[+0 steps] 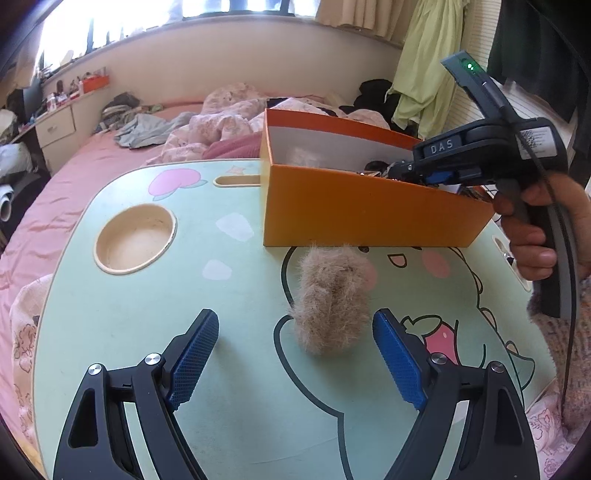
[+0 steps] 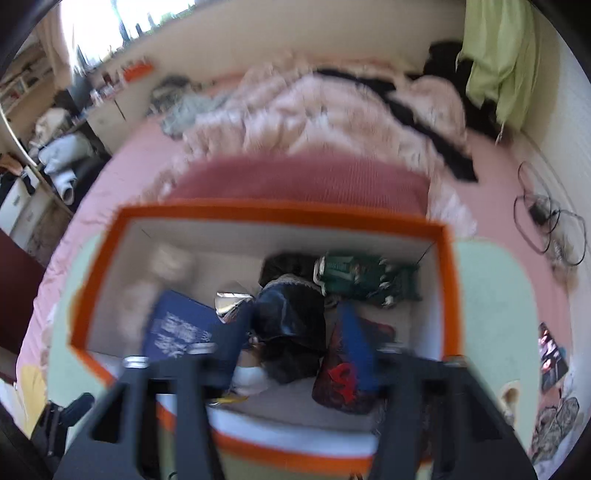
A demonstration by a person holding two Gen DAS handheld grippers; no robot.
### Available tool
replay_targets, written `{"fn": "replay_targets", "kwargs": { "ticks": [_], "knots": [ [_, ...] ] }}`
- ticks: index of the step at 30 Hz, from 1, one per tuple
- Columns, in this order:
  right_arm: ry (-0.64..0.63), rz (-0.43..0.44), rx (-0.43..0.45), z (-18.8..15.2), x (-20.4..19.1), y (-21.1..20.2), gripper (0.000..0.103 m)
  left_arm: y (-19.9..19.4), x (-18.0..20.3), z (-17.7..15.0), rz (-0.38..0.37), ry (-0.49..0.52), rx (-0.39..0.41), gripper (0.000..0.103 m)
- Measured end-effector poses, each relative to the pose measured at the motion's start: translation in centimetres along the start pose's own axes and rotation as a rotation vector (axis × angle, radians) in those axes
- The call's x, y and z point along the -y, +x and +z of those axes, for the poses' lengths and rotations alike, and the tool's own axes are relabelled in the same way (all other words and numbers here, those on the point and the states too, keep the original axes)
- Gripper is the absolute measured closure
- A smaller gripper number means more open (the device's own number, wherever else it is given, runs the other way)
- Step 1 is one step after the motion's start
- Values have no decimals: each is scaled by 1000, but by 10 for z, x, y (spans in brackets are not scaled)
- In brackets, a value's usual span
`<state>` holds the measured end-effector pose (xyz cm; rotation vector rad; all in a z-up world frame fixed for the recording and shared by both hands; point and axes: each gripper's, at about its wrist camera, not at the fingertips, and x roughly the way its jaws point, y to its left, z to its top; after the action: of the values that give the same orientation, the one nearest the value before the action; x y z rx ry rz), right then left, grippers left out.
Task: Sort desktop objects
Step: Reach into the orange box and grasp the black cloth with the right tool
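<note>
Left tool (image 1: 295, 350) spread wide, low over mint-green cartoon-print worktop (image 1: 147, 314). Tan fluffy fur tuft (image 1: 334, 299) dead ahead, nearer rt finger, long axis w/ reach. Right tool (image 2: 291, 332) inside orange cardboard box (image 2: 258, 213); blurred, grip unclear.

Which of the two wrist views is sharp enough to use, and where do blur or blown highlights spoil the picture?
Left wrist: sharp; the furry tuft and the open left gripper read clearly, though the window strip is blown out and edges bow from fisheye. Right wrist: motion-blurred throughout; the orange box rim smears, its contents are hard to identify, and the right gripper is soft.
</note>
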<state>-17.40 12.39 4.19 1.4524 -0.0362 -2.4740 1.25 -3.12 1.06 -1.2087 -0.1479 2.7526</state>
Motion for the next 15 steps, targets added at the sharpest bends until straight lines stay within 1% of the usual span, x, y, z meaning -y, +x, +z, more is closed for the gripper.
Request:
{"fn": "replay_targets", "kwargs": {
  "ticks": [2, 5, 6, 7, 9, 10, 11, 13, 15],
  "knots": [
    [7, 23, 15, -2, 0, -9, 83, 1, -2, -1, -4, -8, 0, 18],
    [35, 92, 169, -7, 3, -57, 83, 1, -5, -1, -8, -19, -1, 18],
    [36, 118, 240, -12, 2, -79, 83, 1, -6, 0, -8, -22, 0, 18],
    [30, 142, 307, -18, -1, -100, 83, 1, -6, 0, -8, -23, 1, 18],
    [10, 190, 393, -40, -5, -135, 83, 0, -7, 0, -9, -20, 6, 18],
    [7, 209, 402, -49, -6, -143, 83, -1, -7, 0, -11, -20, 11, 18],
    [4, 228, 394, -61, -8, -146, 83, -1, -8, 0, -12, -20, 16, 18],
    [1, 250, 331, -88, -11, -135, 83, -3, -8, 0, -14, -20, 29, 18],
    [12, 247, 265, -116, -10, -114, 83, -6, -7, -1, -12, -18, 38, 18]
  ]
}}
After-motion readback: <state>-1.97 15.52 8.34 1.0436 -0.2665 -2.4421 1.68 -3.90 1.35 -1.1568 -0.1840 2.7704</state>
